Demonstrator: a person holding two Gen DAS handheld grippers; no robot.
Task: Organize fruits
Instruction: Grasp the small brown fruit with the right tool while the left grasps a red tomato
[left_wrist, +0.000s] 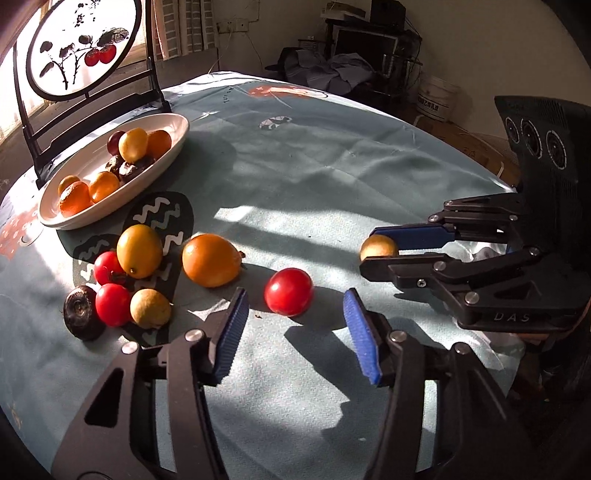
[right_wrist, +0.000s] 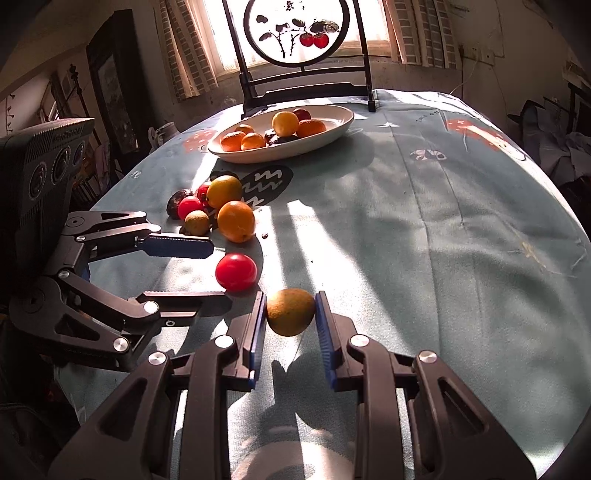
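Two handheld grippers work over a round table covered in a pale blue cloth (left_wrist: 314, 177); the job is gathering loose fruit into a white oval dish (left_wrist: 177, 127), which sits at ten o'clock in the left wrist view and at twelve o'clock in the right wrist view, already holding oranges and dark fruit.

The step in hand looks like picking up; the right gripper (right_wrist: 290, 314) has its blue pads pressed on either side of a small brownish-green fruit (right_wrist: 290, 311), which seems to rest on the cloth; the jaws are narrow and clamped on it. Its next move probably calls for a lift and a carry toward the dish at twelve o'clock, keeping the squeeze gentle so the round fruit does not slip out.

The left gripper (left_wrist: 295, 317) points steeply down at the cloth, jaws partly open and holding nothing; a red tomato (left_wrist: 289, 291) lies just ahead of its fingertips, untouched; it would need to advance and close.

A cluster of loose fruit (left_wrist: 136, 280) waits at nine o'clock in the left wrist view, near the dish.
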